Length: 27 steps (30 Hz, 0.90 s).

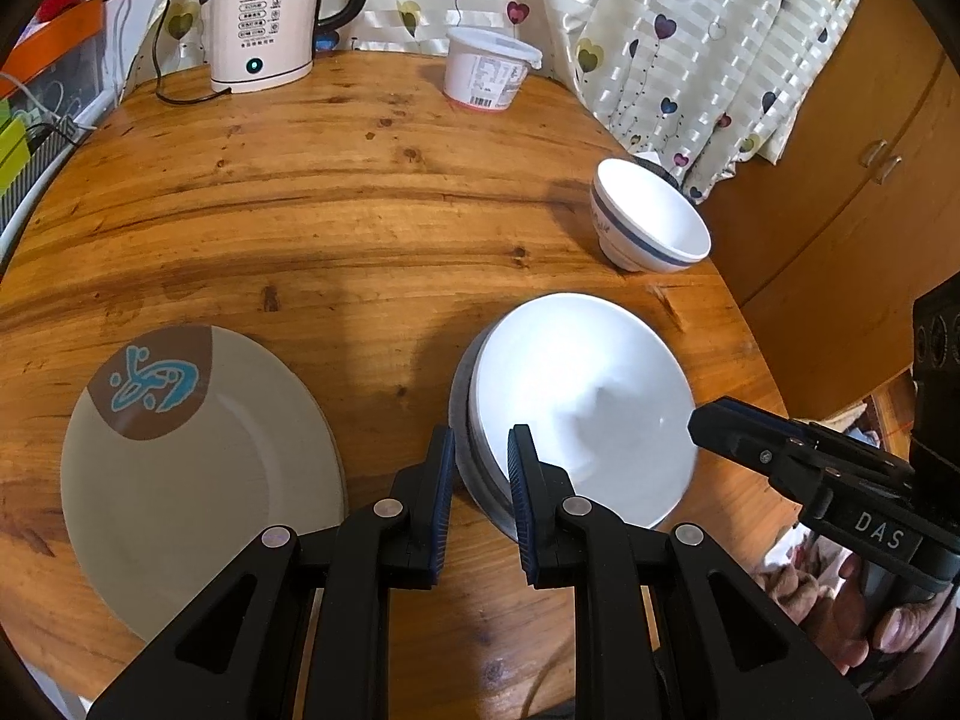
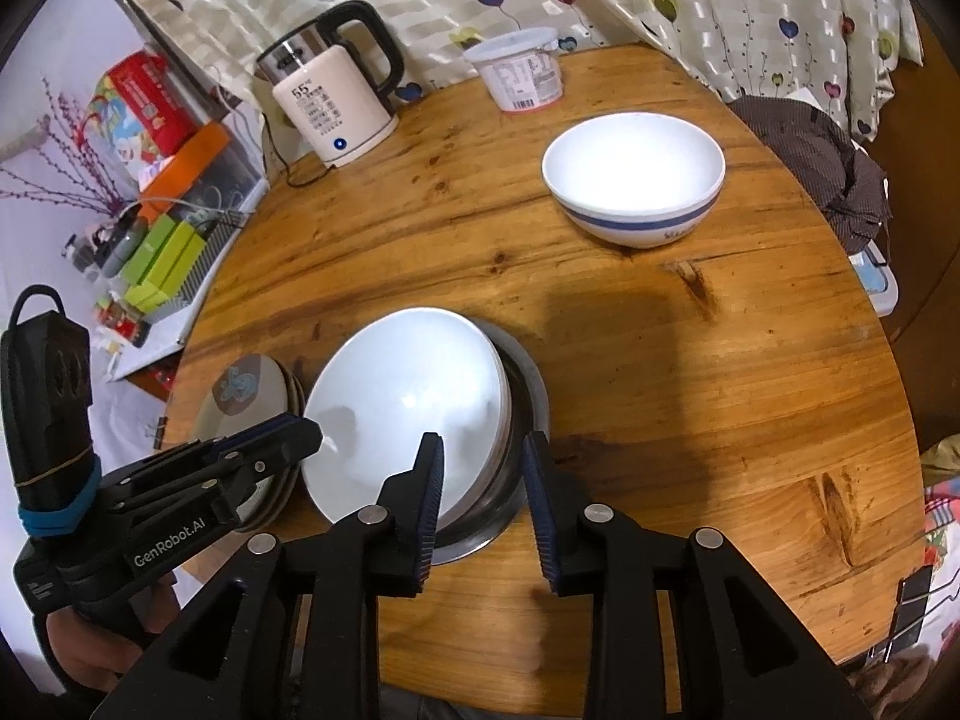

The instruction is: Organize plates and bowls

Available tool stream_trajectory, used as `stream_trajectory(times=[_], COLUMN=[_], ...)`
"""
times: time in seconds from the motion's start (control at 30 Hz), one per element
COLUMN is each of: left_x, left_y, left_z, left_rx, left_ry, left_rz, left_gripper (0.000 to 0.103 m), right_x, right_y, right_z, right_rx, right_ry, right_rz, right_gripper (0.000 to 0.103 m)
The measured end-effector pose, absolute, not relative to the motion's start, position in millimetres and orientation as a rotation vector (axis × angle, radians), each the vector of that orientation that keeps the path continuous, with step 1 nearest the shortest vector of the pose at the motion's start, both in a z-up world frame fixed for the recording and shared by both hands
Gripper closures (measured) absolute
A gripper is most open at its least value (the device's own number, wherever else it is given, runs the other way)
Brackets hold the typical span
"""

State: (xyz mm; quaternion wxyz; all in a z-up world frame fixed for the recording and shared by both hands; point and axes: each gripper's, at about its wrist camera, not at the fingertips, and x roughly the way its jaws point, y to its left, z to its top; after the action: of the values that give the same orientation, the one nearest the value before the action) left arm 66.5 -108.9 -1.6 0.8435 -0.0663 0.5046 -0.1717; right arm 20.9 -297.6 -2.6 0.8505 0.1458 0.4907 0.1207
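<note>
A white bowl [image 1: 582,396] sits tilted inside a metal bowl [image 1: 465,456] near the table's front edge; the pair shows in the right wrist view too, white bowl [image 2: 408,396] in metal bowl [image 2: 522,396]. My left gripper [image 1: 480,498] is open, its fingers straddling the left rim of the stacked bowls. My right gripper [image 2: 483,504] is open, its fingers straddling their right rim. A beige plate with a blue and brown motif [image 1: 198,468] lies to the left. A white bowl with a blue stripe [image 2: 633,180] stands apart at the far right.
A kettle [image 1: 264,18] and a white plastic tub [image 1: 489,72] stand at the back of the round wooden table [image 1: 336,198]. A heart-print curtain [image 1: 690,30] hangs behind. Boxes and clutter [image 2: 162,228] lie off the left side.
</note>
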Motion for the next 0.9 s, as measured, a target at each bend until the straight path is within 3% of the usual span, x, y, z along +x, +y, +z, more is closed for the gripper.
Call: stream_trajectory(times=[0.33, 0.9], left_x=[61, 69], left_y=[-106, -113], left_z=[13, 16], left_rx=[-0.124, -0.111], left_ry=[1.016, 1.017], left_rz=[-0.356, -0.363], left_gripper=[0.084, 0.084], right_x=[19, 24], right_y=[-299, -315], right_z=[7, 9], right_rx=[0.31, 0.341], right_ry=[1.0, 0.979], right_rz=[0.267, 0.264], right_gripper=[0.065, 0.061])
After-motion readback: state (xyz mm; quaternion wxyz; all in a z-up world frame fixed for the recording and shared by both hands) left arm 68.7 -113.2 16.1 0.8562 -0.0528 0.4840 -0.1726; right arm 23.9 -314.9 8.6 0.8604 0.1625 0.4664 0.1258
